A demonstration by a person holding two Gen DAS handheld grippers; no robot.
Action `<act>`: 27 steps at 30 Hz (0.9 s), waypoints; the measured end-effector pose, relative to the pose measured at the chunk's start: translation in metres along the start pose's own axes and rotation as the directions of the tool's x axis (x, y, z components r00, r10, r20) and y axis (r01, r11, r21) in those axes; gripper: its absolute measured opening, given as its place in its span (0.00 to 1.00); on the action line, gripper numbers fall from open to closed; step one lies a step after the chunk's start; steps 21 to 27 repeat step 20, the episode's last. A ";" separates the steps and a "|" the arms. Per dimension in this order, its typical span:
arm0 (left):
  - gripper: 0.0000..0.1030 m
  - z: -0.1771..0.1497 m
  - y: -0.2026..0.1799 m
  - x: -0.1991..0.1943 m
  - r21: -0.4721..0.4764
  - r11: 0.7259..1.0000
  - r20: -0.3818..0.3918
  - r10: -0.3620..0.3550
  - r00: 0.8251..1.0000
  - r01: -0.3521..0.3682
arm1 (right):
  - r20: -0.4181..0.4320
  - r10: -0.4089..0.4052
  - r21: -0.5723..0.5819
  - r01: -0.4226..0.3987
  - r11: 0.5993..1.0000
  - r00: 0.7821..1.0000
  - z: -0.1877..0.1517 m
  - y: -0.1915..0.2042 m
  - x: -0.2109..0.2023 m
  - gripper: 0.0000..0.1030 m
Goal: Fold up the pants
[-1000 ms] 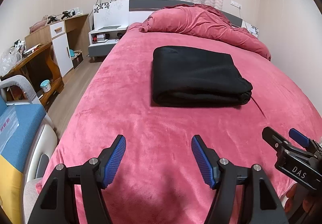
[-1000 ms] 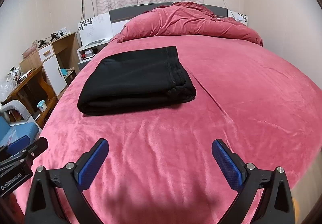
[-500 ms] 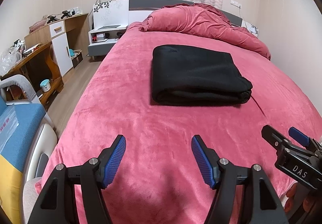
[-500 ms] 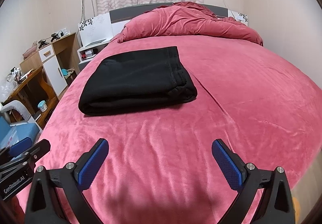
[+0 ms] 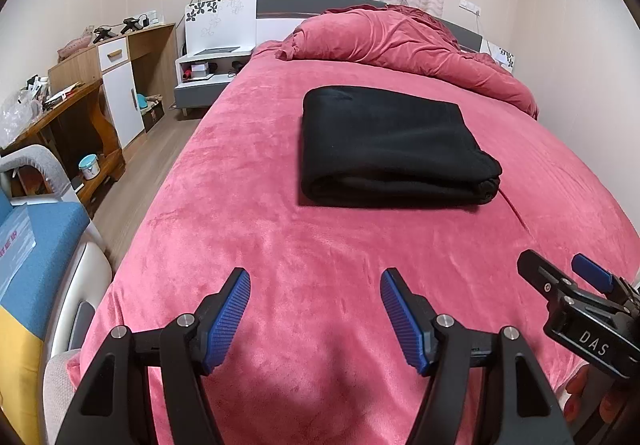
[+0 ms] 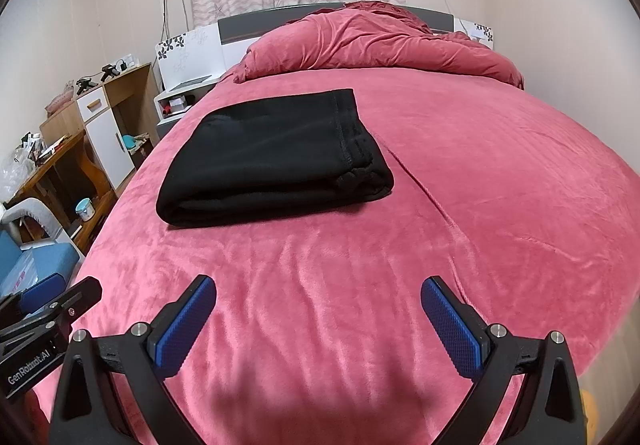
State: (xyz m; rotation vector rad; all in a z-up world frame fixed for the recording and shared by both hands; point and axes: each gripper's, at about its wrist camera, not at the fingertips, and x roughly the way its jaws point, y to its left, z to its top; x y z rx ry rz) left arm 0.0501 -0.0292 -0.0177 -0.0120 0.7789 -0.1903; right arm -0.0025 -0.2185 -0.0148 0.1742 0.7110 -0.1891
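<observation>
Black pants (image 5: 384,145) lie folded into a thick rectangle on the red bed (image 5: 256,229), also in the right wrist view (image 6: 272,157). My left gripper (image 5: 315,285) is open and empty, held over the bed's near end, well short of the pants. My right gripper (image 6: 318,295) is open and empty, also near the foot of the bed. The right gripper shows at the lower right of the left wrist view (image 5: 564,273). The left gripper's tip shows at the lower left of the right wrist view (image 6: 60,297).
A bunched red duvet (image 5: 400,41) lies at the headboard. A nightstand (image 5: 208,69), a wooden desk (image 5: 92,97) and a blue chair (image 5: 36,241) stand left of the bed. The wall is close on the right.
Both grippers have drifted slightly back from the pants. The pants have not moved.
</observation>
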 end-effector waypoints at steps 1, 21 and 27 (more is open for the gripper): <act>0.67 0.000 0.000 0.000 -0.001 1.000 -0.002 -0.002 1.000 0.002 | -0.002 -0.001 -0.001 0.001 1.000 1.000 0.000 0.000 0.001 1.00; 0.67 -0.004 -0.005 0.001 0.017 1.000 -0.020 0.013 1.000 -0.012 | -0.013 -0.001 0.002 0.001 1.000 1.000 -0.001 -0.002 0.004 1.00; 0.67 -0.004 -0.005 0.001 0.017 1.000 -0.020 0.013 1.000 -0.012 | -0.013 -0.001 0.002 0.001 1.000 1.000 -0.001 -0.002 0.004 1.00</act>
